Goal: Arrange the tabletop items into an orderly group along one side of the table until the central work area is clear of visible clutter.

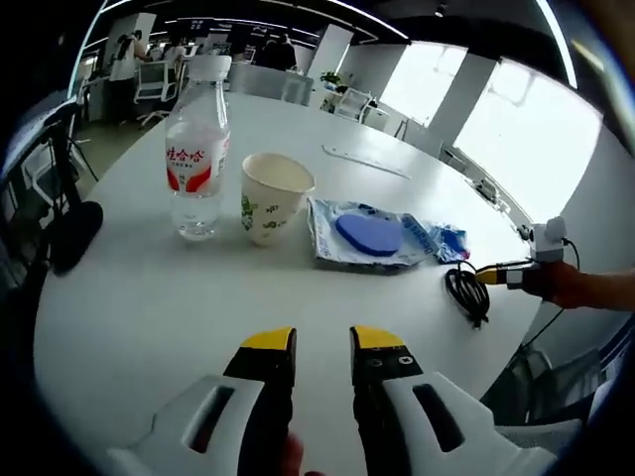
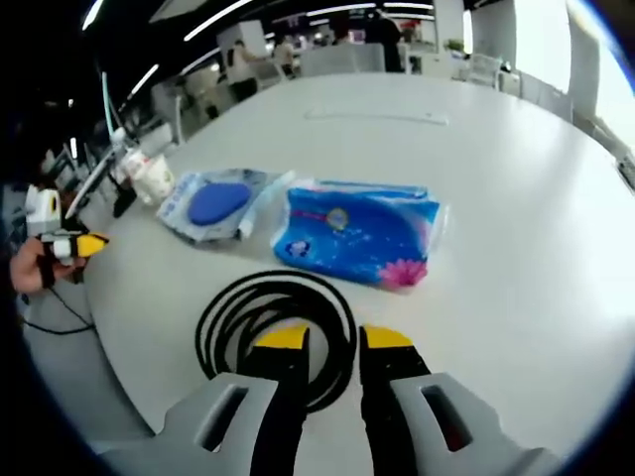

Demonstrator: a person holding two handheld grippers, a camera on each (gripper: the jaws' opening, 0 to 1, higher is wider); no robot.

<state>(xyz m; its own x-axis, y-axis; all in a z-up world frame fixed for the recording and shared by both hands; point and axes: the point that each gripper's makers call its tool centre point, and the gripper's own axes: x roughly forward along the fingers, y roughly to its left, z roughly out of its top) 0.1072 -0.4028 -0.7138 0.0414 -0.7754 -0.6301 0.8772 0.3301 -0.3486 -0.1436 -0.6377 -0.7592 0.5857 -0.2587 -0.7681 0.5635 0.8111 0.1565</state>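
1. The tabletop [image 1: 119, 327] is round and white; the things lie in a loose line near one edge of it.
2. The blue tissue pack [image 2: 357, 230] lies flat, just beyond the cable. It is probably soft and light; a pinch on its short end should serve.
3. The water bottle [image 1: 197, 159] stands upright beside the paper cup [image 1: 273, 196]. It is probably heavy and slippery, best taken at the waist. The cup is light and crushes easily, so the rim wants a gentle nip.
4. The clear pouch [image 1: 369, 236] with a blue pad inside looks limp.
5. The black cable coil [image 2: 276, 325] is floppy; take several loops at once.
6. The right tongs [image 2: 331, 340] hover just over the coil, spread and empty, perhaps brushing it.
7. The left tongs [image 1: 322, 341] are level above bare tabletop, spread and empty.
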